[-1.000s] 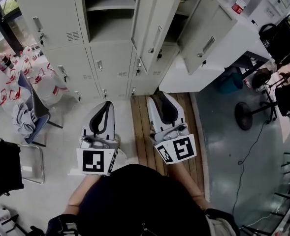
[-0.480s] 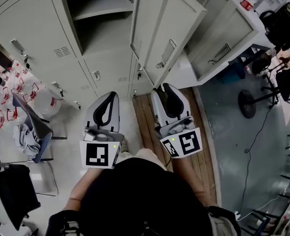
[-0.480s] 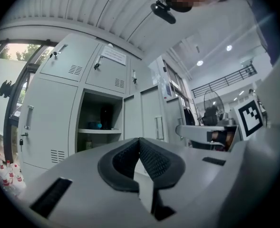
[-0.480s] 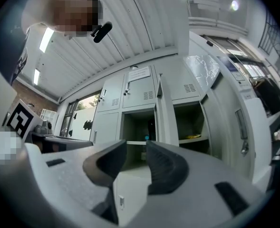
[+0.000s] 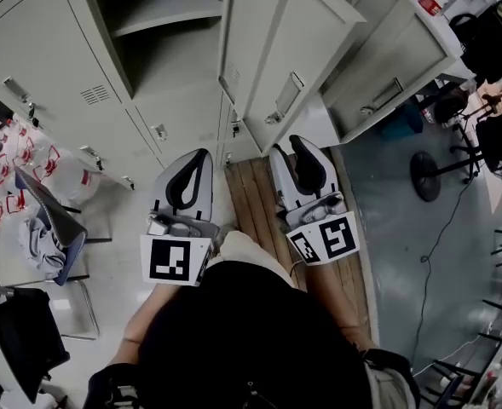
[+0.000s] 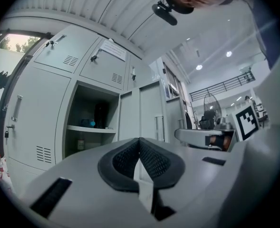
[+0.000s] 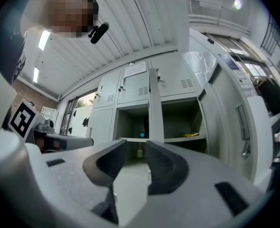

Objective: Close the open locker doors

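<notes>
In the head view the left gripper [image 5: 196,162] and the right gripper [image 5: 302,147] are held side by side, low in front of the lockers [image 5: 37,66], both pointing toward them and touching nothing. The near door [image 5: 280,62] stands open just beyond the right gripper's tips, and the second door [image 5: 387,62] swings out farther to that side. Left of the near door gapes an open compartment [image 5: 161,54] with a shelf [image 5: 161,11]. A strip of wooden floor [image 5: 252,207] runs between the grippers. A chair [image 5: 53,228] takes up floor on the left, and a black chair base [image 5: 425,181] sits on the right, apart from the second door's edge. In the left gripper view the left gripper [image 6: 140,144] has its pads pressed together with nothing between. Ahead lies the open compartment [image 6: 90,141], with a dark thing [image 6: 101,115] and a small blue item [image 6: 91,123] on its shelf, and the near door [image 6: 151,120] is just right of it. In the right gripper view the right gripper [image 7: 136,146] has its jaws moderately apart and empty, and the open compartment [image 7: 132,122] shows through the gap. The near door [image 7: 154,99] is edge-on beside it. A second compartment [image 7: 180,120] holds something yellow [image 7: 192,134] on its own shelf, and the second door [image 7: 232,113] hangs open at the right.
</notes>
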`<state>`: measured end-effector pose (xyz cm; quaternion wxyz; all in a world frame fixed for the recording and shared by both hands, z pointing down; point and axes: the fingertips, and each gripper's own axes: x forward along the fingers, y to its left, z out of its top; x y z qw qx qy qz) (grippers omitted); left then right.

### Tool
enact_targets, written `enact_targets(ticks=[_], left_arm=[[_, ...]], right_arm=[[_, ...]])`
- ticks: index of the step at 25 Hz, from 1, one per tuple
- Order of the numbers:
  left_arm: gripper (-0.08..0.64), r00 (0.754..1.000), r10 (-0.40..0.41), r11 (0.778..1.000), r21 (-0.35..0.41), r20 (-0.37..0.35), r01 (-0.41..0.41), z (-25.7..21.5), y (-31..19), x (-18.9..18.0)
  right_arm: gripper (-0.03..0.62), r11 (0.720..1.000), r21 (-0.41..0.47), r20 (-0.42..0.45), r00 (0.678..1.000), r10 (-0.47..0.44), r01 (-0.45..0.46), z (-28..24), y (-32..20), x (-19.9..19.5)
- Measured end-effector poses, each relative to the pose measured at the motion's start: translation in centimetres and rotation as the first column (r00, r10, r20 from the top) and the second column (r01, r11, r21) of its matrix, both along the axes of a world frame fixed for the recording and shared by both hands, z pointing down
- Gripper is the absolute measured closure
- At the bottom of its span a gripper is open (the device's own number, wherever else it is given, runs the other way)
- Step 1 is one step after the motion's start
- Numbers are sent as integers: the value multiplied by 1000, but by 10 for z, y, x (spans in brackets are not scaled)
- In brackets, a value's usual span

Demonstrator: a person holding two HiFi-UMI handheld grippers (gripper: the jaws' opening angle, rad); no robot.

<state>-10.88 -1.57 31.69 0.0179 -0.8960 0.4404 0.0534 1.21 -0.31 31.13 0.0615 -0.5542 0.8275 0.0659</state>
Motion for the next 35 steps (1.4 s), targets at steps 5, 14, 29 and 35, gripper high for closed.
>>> enact_targets(ticks=[5,14,29,35], left_arm=[[558,1000,12,1000,-13,9,-12,-6,-8,20],[558,999,-42,999,-4,33,43,-8,-30,41],[558,987,-160,987,-8,25,160,1,-43,51],[558,978,-205,978,-23,40,206,2,-44,49]], right_arm=[[480,999,-13,-3,999,-38,38,-5,-14,16],[480,986,2,18,986,-164,164,-8,-37,35],[479,911,18,2,911,-413,413,-3,-48,35],[468,879,-11,4,879,-477,477,0,-56,34]])
